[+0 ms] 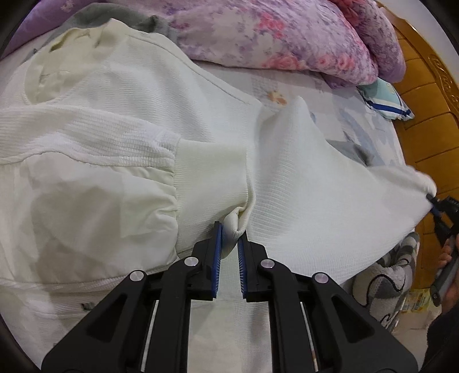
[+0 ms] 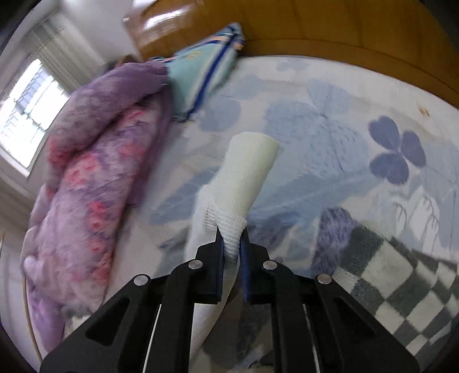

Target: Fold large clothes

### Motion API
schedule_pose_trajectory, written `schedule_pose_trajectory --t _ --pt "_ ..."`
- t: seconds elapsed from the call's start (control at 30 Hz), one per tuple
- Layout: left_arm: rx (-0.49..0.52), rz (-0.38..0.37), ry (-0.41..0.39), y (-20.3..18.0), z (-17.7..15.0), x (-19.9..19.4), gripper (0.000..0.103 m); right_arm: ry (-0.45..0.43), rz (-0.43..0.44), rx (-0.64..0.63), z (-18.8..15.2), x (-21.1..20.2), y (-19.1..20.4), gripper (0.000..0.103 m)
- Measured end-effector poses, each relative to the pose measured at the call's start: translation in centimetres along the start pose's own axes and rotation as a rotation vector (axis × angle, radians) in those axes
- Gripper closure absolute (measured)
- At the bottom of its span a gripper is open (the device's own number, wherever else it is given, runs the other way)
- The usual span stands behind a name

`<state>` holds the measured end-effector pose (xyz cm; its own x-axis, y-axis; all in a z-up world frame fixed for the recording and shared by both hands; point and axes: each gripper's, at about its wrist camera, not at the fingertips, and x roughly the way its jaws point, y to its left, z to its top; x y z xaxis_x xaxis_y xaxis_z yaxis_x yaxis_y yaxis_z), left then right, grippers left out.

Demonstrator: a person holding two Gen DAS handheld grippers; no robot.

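Nearest the left camera, the left gripper point(image 1: 229, 233) has its blue-padded jaws nearly closed on a bunched fold of the white ribbed-knit garment with pale lining point(image 1: 120, 137), pinched right where a folded-in sleeve's ribbed cuff point(image 1: 212, 175) ends. That sleeve already lies across the body of the garment, which is spread over the floral blue-and-white bedsheet point(image 2: 330, 120), so the first fold looks done on this side. The other side is under way: in the right camera, the right gripper point(image 2: 231, 246) is clamped on the gathered end of the second white sleeve point(image 2: 246, 178), whose cuff sticks up past the fingertips, lifted clear of the sheet. From the left view the same sleeve runs taut from the garment's body out to that gripper at the frame's right edge. What seems left is to carry this sleeve over the body, then fold the body itself into halves. Just beside the right claw lies a grey-and-white chequered fleece blanket point(image 2: 401, 275); farther off sit a purple-and-pink floral quilt point(image 2: 94, 172) and a pale blue striped pillow point(image 2: 200, 71), against the orange wooden headboard point(image 2: 330, 25).
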<state>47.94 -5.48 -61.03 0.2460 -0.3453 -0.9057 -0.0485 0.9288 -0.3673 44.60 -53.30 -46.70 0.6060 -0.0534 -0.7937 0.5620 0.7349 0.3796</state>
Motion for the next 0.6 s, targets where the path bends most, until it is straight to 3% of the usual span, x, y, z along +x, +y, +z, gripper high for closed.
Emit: schedule_pose_trajectory --t 0.17,0.23,0.27,0.3,0.47,0.6 --pt "0.025 -0.02 0.082 0.3 -0.3 1.8 0.089 -0.048 0.098 -0.113 -1.3 -2.9 5.9 0.094" --pt "0.002 -0.08 0.064 0.5 -0.3 0.7 0.063 -0.062 0.155 -0.132 -2.0 -4.3 8.5 0.094" --pt "-0.026 -0.121 0.066 0.7 -0.3 0.0 0.031 -0.064 0.174 -0.139 -2.4 -4.7 9.7 0.094" --pt "-0.047 -0.142 0.045 0.9 -0.5 -1.1 0.023 -0.069 0.194 -0.156 -3.0 -5.5 11.2 0.094" --pt "-0.115 -0.201 -0.025 4.4 -1.3 -6.7 0.023 -0.046 0.286 -0.247 -6.6 -8.2 18.5 0.094" --pt "-0.17 -0.107 -0.094 10.3 -1.6 -11.8 0.023 -0.009 0.355 -0.325 -11.5 -9.9 24.9 0.094"
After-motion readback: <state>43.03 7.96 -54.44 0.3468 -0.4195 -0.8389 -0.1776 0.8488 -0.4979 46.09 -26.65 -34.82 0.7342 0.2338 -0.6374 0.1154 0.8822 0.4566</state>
